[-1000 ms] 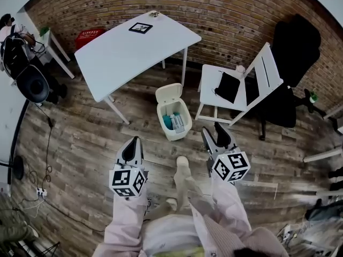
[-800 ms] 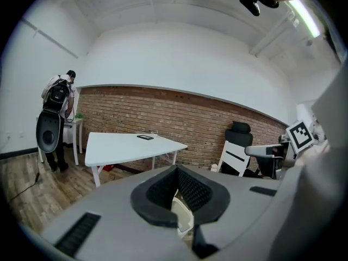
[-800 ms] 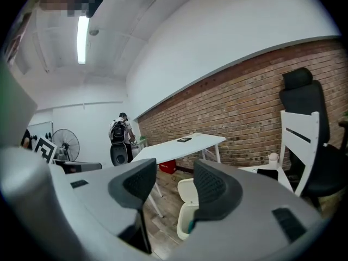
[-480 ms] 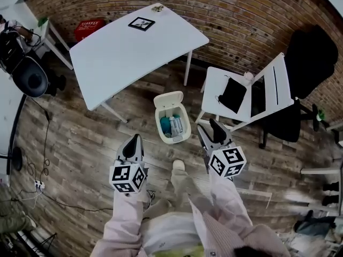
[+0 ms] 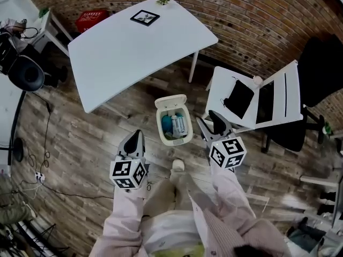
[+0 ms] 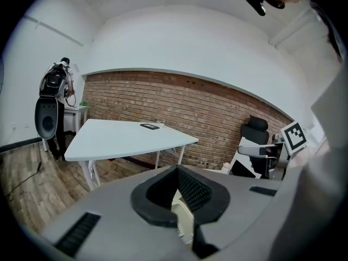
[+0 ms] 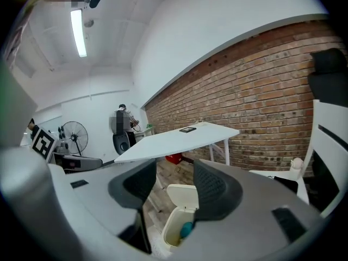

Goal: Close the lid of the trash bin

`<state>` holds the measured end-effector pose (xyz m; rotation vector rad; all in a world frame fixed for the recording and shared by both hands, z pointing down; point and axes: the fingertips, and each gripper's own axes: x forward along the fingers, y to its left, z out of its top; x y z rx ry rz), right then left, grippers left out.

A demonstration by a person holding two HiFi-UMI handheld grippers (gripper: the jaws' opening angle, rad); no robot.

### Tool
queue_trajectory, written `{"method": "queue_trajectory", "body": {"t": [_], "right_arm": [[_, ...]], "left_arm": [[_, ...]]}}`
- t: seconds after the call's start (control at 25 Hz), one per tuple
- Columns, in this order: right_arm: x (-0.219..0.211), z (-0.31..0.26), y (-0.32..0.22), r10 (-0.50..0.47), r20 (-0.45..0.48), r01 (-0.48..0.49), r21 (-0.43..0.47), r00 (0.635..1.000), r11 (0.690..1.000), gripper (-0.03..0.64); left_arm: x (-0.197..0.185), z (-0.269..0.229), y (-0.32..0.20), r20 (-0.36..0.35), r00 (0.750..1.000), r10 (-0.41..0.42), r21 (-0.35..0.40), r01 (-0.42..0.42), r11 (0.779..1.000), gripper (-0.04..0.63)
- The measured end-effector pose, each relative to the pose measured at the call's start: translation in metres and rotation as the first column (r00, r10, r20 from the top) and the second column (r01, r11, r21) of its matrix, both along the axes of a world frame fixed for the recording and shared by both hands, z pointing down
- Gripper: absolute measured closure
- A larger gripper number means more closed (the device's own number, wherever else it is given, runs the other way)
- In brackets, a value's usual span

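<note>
The trash bin (image 5: 174,126) sits mid-frame before us, lid (image 5: 170,101) up. Our left gripper (image 5: 135,139) has its jaws together, empty; our right gripper (image 5: 209,121) has its jaws apart, empty.

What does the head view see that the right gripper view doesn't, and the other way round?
Only the head view shows the person's white shoe. Only the right gripper view shows the long ceiling light and the round standing fan. Both show the open cream plastic trash bin, the white rectangular table and the red brick wall.
</note>
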<state>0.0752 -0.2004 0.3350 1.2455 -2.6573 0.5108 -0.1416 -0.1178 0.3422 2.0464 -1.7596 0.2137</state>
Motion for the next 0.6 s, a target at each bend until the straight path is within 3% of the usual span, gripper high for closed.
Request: {"method": "queue_trajectory", "body": {"t": [0.36, 0.6], "right_arm": [[-0.024, 0.033, -0.040, -0.060, -0.093, 0.057, -0.043, 0.994, 0.997, 0.419], [-0.043, 0.065, -0.064, -0.141, -0.192, 0.133, -0.053, 0.971, 0.990, 0.419]], "left_arm": [[-0.012, 0.023, -0.035, -0.018, 1.000, 0.010, -0.058, -0.011, 0.998, 0.602], [-0.018, 0.054, -0.055, -0.042, 0.999, 0.016, -0.115, -0.021, 0.993, 0.601]]}}
